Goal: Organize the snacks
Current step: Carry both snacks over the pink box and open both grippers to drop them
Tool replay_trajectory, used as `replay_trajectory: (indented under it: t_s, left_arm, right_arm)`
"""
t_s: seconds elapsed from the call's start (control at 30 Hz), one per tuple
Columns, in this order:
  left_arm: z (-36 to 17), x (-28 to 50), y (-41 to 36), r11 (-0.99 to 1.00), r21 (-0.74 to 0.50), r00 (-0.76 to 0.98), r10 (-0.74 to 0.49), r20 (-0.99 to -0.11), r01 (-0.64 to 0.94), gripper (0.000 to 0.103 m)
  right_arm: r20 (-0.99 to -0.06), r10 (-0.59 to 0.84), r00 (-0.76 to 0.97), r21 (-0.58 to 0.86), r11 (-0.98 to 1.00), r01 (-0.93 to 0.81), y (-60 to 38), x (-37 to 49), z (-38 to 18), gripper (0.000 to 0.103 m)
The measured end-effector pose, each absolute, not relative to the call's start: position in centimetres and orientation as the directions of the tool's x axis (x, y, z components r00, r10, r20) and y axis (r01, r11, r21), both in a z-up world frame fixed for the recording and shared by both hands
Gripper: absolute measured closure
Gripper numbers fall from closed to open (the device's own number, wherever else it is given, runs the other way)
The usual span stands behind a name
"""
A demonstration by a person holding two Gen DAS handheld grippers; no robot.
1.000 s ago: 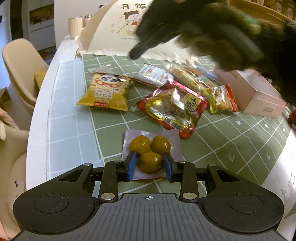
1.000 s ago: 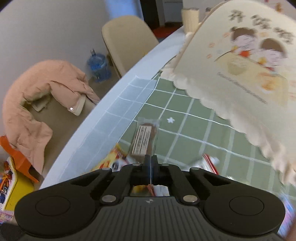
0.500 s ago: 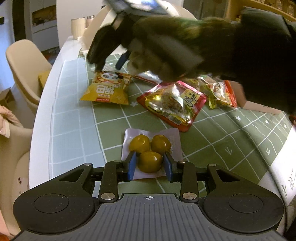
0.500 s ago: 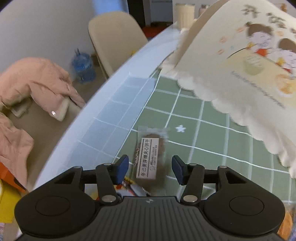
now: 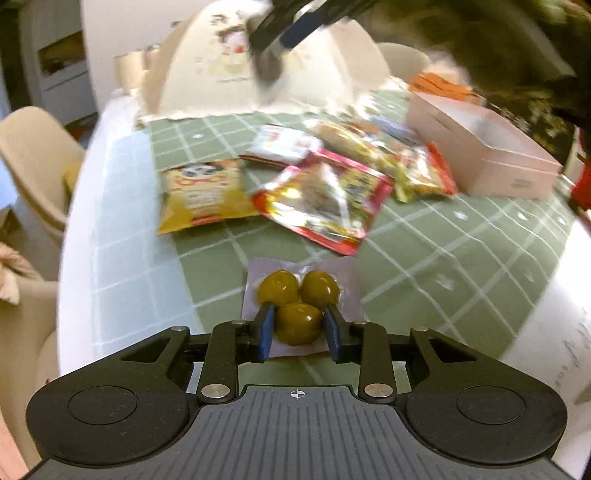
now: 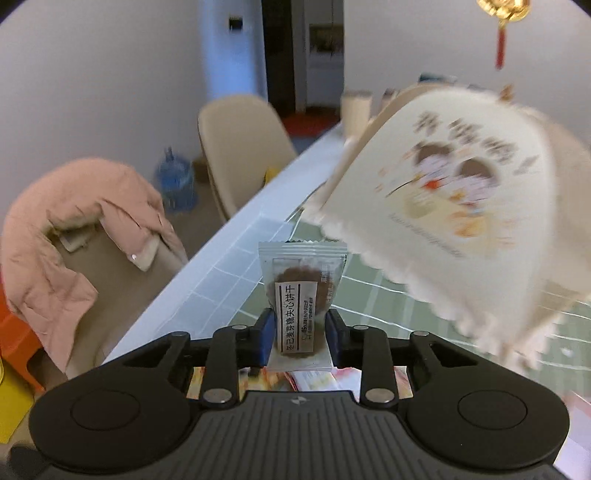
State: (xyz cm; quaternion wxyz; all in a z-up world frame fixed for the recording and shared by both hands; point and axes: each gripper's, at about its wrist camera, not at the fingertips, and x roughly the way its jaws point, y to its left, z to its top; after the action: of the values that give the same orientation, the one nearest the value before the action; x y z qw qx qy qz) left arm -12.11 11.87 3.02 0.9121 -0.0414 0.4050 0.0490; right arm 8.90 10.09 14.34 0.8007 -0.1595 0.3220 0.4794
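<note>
My left gripper [image 5: 298,331] is shut on a clear pouch with three yellow-green balls [image 5: 297,302], low over the green checked tablecloth [image 5: 424,258]. My right gripper [image 6: 298,334] is shut on a wrapped brown sandwich biscuit [image 6: 299,295] and holds it upright, lifted off the table. In the left wrist view the right gripper [image 5: 284,33] appears blurred high at the back. On the cloth lie a yellow panda chip bag [image 5: 201,194], a red-edged foil pack [image 5: 325,206], a white and red packet [image 5: 282,146] and further snack packs [image 5: 413,166].
An open pink box [image 5: 484,147] stands at the right of the cloth. A cream dome food cover [image 6: 454,206] stands at the table's far end. Beige chairs [image 6: 240,144] stand by the left edge, one draped with a pink jacket [image 6: 74,229].
My right gripper closed on the biscuit packet and lifted it off the cloth. The left gripper kept its hold on the pouch and shifted a little.
</note>
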Motion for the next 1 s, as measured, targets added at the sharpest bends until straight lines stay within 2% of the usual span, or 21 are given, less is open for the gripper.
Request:
replay_trajectory:
  t_s: [0.23,0.37,0.6,0.77,0.83,0.9,1.0]
  left_arm:
    - [4.8,-12.2,6.7,0.994,-0.079,0.661,-0.106,-0.743,0.071,0.07]
    - [7.3,-12.1,3.2,0.977,-0.043,0.701,-0.179,-0.691,0.208,0.07]
    - [13.3,-6.4,1.9,0.946,-0.027,0.759,-0.275,-0.591,0.322,0.07]
    - [17.0,-1.1,1.5,0.92,-0.143,0.754,-0.382,-0.534,0.365,0.07]
    - [18.3,1.2,0.4,0.921,-0.135,0.807,-0.387,-0.447,0.366,0.07]
    - [18.7,4.0,-0.2,0.924,-0.198,0.839,-0.38,-0.39,0.327,0.069]
    - [17.0,7.7,0.7,0.903,-0.36,0.802,-0.388,-0.454,0.233,0.071]
  right_arm:
    - [-0.658,0.646,0.387,0.082,0.572,-0.816,-3.2,3.8,16.4,0.074]
    - [-0.658,0.564,0.498,0.018,0.673,-0.739,-10.7,0.8,16.5,0.074]
    - [-0.645,0.417,0.64,0.062,0.864,-0.5,-21.7,-1.1,16.8,0.074]
    - [-0.642,0.347,0.684,0.08,0.917,-0.391,-25.7,-2.6,15.5,0.074]
    - [-0.642,0.341,0.687,0.093,0.924,-0.372,-26.1,-2.8,15.1,0.074]
    - [-0.644,0.336,0.687,0.107,0.929,-0.355,-26.4,-2.6,14.6,0.074]
    - [-0.65,0.337,0.681,0.114,0.93,-0.35,-25.7,-2.3,13.9,0.074]
